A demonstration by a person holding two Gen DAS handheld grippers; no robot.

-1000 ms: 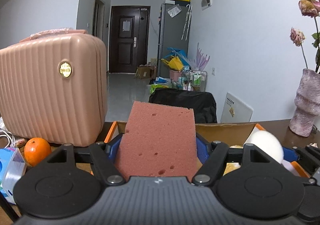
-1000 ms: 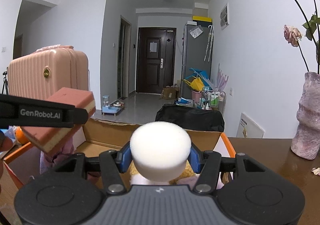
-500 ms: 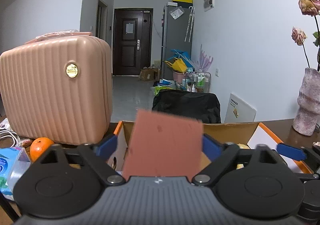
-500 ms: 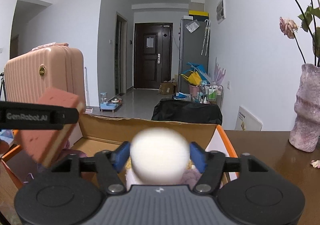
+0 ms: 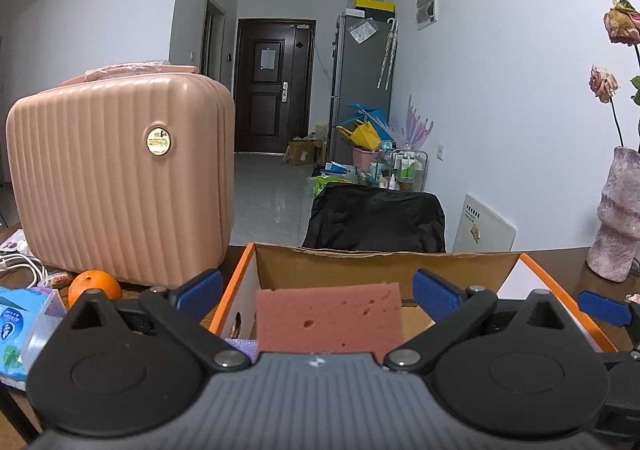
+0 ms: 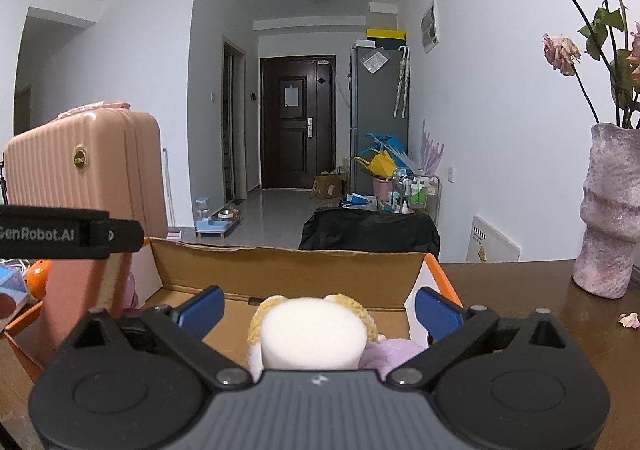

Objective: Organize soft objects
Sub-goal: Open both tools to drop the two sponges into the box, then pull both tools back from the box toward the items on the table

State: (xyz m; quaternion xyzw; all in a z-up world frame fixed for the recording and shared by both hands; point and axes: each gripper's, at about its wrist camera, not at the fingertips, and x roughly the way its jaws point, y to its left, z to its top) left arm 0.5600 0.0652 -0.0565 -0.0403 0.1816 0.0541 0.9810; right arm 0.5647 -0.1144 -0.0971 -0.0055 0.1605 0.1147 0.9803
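Note:
The pink sponge [image 5: 328,316] stands on edge inside the orange-rimmed cardboard box [image 5: 384,254]. It sits between the blue pads of my left gripper [image 5: 318,290], which is open and clear of it on both sides. In the right wrist view a white foam ball [image 6: 314,334] rests on a yellow and a lilac plush toy [image 6: 394,354] in the same box [image 6: 288,270]. My right gripper [image 6: 319,306] is opening around the ball, and its pads do not touch it. The sponge [image 6: 76,302] and the left gripper's black finger [image 6: 68,234] show at the left of that view.
A pink ribbed suitcase [image 5: 120,178] stands left of the box. An orange [image 5: 95,286], a tissue pack [image 5: 24,326] and white cables lie in front of it. A lilac vase [image 6: 610,210] with dried roses stands on the dark table at the right, with a petal [image 6: 629,319] near it.
Both grippers opened wide. The sponge slipped down from the left pads into the box, and the white ball dropped from the right pads onto the plush toys.

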